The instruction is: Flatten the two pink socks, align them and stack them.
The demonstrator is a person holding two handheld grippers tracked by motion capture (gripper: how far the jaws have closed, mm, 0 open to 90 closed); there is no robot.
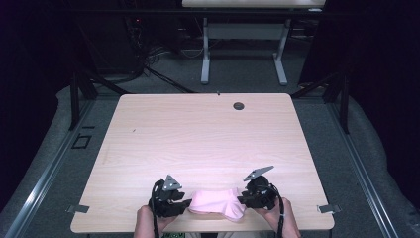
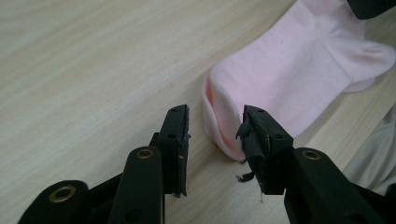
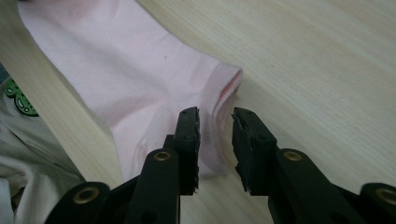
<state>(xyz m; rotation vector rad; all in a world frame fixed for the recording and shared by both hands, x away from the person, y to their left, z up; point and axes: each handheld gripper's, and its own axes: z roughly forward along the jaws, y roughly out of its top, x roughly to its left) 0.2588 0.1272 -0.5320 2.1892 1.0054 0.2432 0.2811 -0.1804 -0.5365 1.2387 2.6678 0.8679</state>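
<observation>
1. We see a light wood-grain table (image 1: 198, 134) whose near edge is the crowded one: the pink sock (image 1: 218, 203) lies right at that edge, about midway along it, part of it lapping over the edge in the two gripper views.
2. Beyond the sock the tabletop is bare all the way to the far edge, apart from a small dark round grommet (image 1: 238, 105) near the far edge, slightly right of the sock's line. Wide bare wood also lies to either side of the sock.
3. The left gripper (image 1: 174, 201) sits just left of the sock, held by the left hand (image 1: 146, 218). In the left gripper view its jaws stand apart, with the sock's rounded end in the gap between them; we cannot tell whether either jaw touches the fabric.
4. The right gripper (image 1: 252, 197) sits just right of the sock, held by the right hand (image 1: 275, 215). In the right gripper view its jaws stand apart above the sock's open cuff, not closed on it.
5. The sock is pale pink, plain knit, lying flat with a folded cuff band; a tiny dark speck shows on its fabric.
6. Near the sock, below the table's near edge, the right gripper view shows a light garment with a small green patch (image 3: 21, 100); no writing can be read.
</observation>
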